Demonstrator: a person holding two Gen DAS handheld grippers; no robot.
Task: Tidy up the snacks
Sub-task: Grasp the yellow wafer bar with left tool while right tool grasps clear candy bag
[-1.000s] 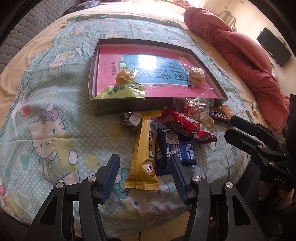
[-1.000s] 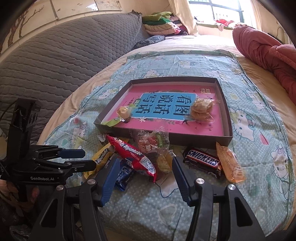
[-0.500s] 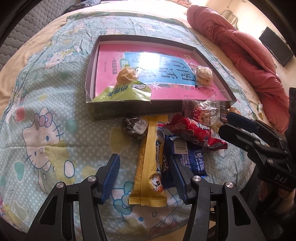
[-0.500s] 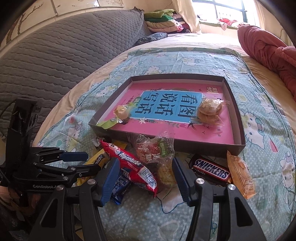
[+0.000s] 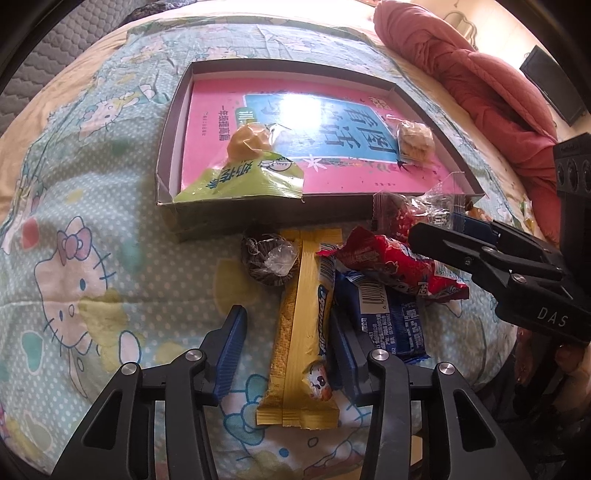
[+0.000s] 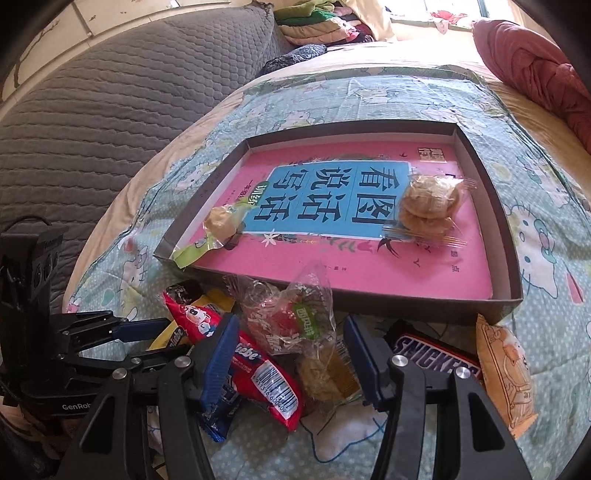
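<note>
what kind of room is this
Most likely a bedroom: the snacks and tray lie on a bed under a cartoon-cat sheet, a red quilt is bunched along one side, a grey padded headboard runs along the other, and folded clothes are stacked by the window.

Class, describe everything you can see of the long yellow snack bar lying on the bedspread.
The yellow snack bar is a long, glossy foil-like wrapper, sealed, with blue lettering and a cartoon face near its close end. It lies flat on the bedspread, lengthwise toward the tray, between the fingers of the open left claw, overlapping a blue packet.
</note>
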